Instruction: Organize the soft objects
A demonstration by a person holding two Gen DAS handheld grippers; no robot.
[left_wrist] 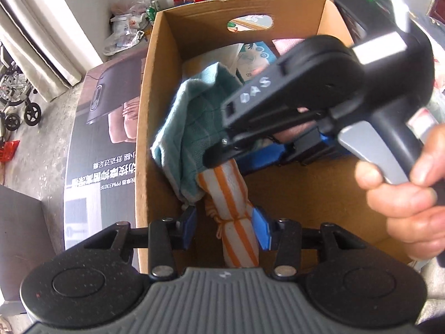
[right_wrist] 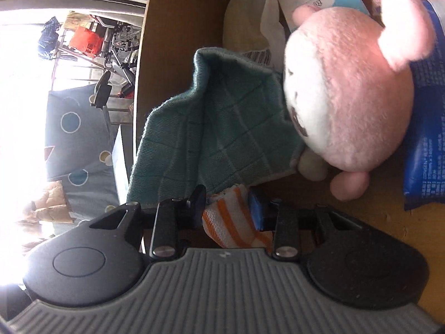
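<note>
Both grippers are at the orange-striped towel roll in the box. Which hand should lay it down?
Right, probably. The right gripper has its fingers pinched on the striped towel roll, low inside the cardboard box beside the green cloth. The left gripper only straddles it, with a gap on one side.

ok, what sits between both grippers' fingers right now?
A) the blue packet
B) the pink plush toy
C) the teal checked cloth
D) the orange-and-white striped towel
D: the rolled orange-and-white striped towel runs between the left gripper fingers, and its other end sits between the right gripper fingers in the right wrist view, over the cardboard box.
</note>
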